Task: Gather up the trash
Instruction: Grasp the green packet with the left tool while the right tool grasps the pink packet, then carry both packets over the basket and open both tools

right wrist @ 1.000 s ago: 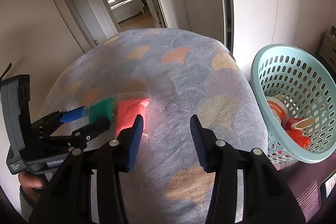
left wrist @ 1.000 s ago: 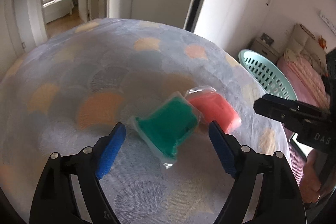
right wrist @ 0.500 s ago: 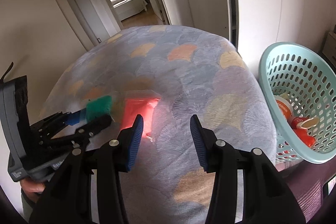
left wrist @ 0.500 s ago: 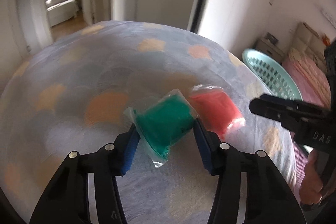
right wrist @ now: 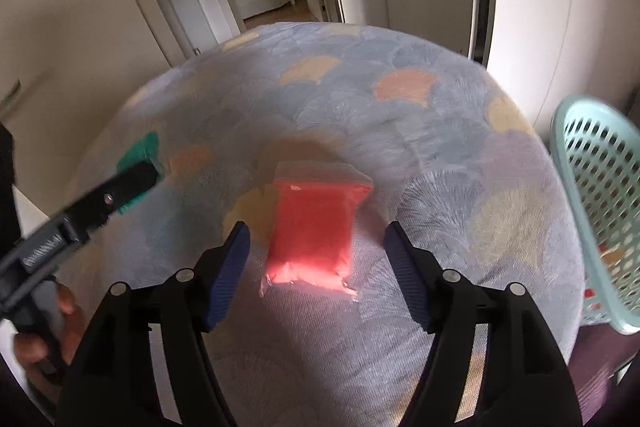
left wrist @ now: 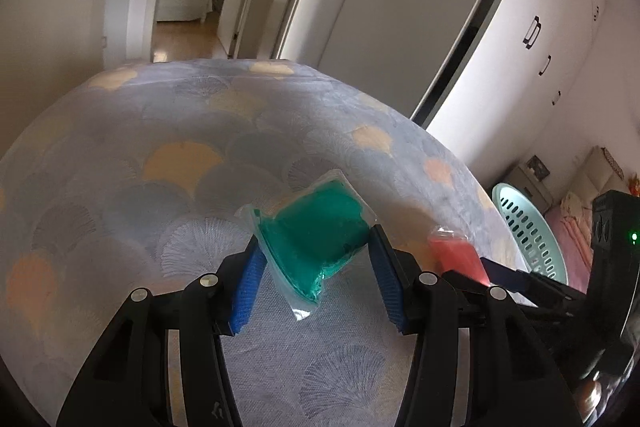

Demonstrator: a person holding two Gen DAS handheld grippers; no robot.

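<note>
1. Left gripper (left wrist: pixel 314 249): blue pads clamped on the green packet (left wrist: pixel 318 241), one pad on each side of it; the packet's clear lower corner hangs free between the fingers, above the patterned cloth (left wrist: pixel 160 179).
2. Green packet, right wrist view (right wrist: pixel 140 157): at 9 o'clock, partly hidden behind the black finger of the left gripper (right wrist: pixel 132 183); whether it touches the cloth there cannot be told.
3. Right gripper (right wrist: pixel 316 239): fingers spread wide, one on each side of the red packet (right wrist: pixel 314 231), neither pad touching it.
4. Red packet: flat on the cloth (right wrist: pixel 400 131), its clear sealed edge toward 12 o'clock, its lower end between the fingertips. In the left wrist view it (left wrist: pixel 456 255) appears at 3 o'clock, just beside the green packet, part-covered by the right gripper's finger.
5. Basket (right wrist: pixel 592 207): teal, perforated, at 3 o'clock beyond the cloth's edge, with some blurred red and tan items inside; in the left wrist view it (left wrist: pixel 528 231) also lies at 3 o'clock.
</note>
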